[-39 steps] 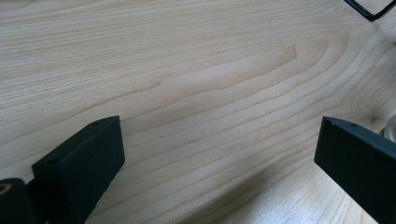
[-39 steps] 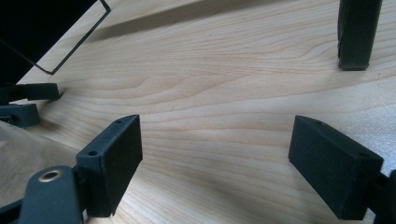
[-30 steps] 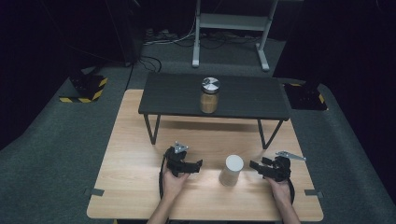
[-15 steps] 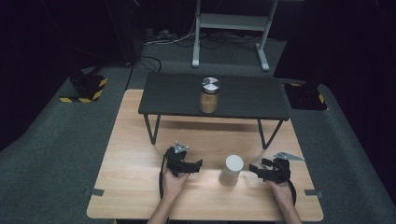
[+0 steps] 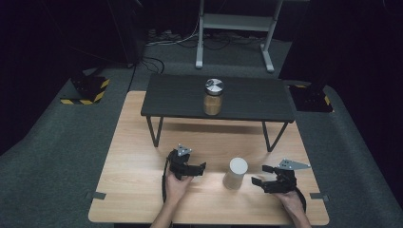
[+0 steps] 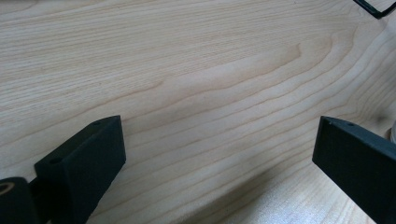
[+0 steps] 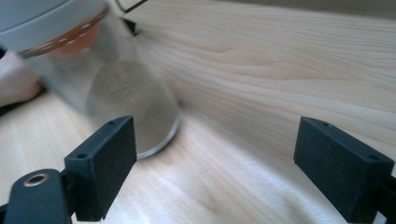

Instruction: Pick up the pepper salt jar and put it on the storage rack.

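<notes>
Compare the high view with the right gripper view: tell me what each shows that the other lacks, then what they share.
High view alone: the black shelf carrying a capped jar, and the left gripper, open. Right gripper view alone: a close look at the cup's see-through wall and round base. Both: the cup, the wooden table and the open right gripper.

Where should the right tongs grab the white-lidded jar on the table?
Probably the jar wall below the lid, coming level from its right, where the open right tongs already point. It stands upright, a round, straight wall, and the left tongs leave that side free.
</notes>
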Action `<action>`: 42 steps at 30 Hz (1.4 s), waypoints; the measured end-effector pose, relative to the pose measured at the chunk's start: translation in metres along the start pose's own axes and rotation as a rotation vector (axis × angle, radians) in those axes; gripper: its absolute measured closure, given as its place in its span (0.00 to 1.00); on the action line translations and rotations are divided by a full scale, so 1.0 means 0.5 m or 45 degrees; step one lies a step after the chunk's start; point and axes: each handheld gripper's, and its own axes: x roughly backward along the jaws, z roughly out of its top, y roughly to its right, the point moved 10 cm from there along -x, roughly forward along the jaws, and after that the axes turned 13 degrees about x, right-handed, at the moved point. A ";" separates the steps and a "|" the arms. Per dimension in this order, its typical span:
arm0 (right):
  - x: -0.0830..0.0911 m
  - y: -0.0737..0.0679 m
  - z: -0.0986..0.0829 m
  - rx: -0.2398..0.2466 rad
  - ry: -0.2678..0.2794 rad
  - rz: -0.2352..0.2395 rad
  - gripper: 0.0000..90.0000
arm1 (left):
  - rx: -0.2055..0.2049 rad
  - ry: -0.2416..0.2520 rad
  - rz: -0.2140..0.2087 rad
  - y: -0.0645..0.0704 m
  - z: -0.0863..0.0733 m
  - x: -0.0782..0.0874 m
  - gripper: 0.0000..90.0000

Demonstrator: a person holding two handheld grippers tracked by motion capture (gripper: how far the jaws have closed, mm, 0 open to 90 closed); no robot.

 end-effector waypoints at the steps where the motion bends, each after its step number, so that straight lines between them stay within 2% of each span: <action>1: 0.000 -0.002 0.001 0.008 0.002 0.011 0.14 | 0.001 0.000 -0.001 0.000 0.000 0.000 0.03; 9: 0.006 -0.017 0.015 0.041 0.021 0.085 0.14 | 0.005 0.003 -0.004 -0.001 0.000 0.000 0.03; 12: 0.008 -0.029 0.028 0.083 0.027 0.138 0.14 | 0.005 0.002 -0.005 -0.001 0.000 0.000 0.03; 21: -0.005 -0.050 0.061 0.158 0.030 0.211 0.14 | 0.005 0.002 -0.005 -0.001 0.000 0.000 0.03; 29: -0.034 -0.069 0.096 0.244 -0.020 0.216 0.14 | 0.013 0.003 -0.012 -0.002 0.000 0.000 0.03; 33: -0.046 -0.076 0.109 0.267 -0.024 0.216 0.15 | 0.011 0.000 -0.013 -0.003 0.000 0.001 0.03; 42: -0.073 -0.091 0.122 0.298 -0.026 0.156 0.18 | 0.014 0.002 -0.015 -0.004 0.000 0.001 0.03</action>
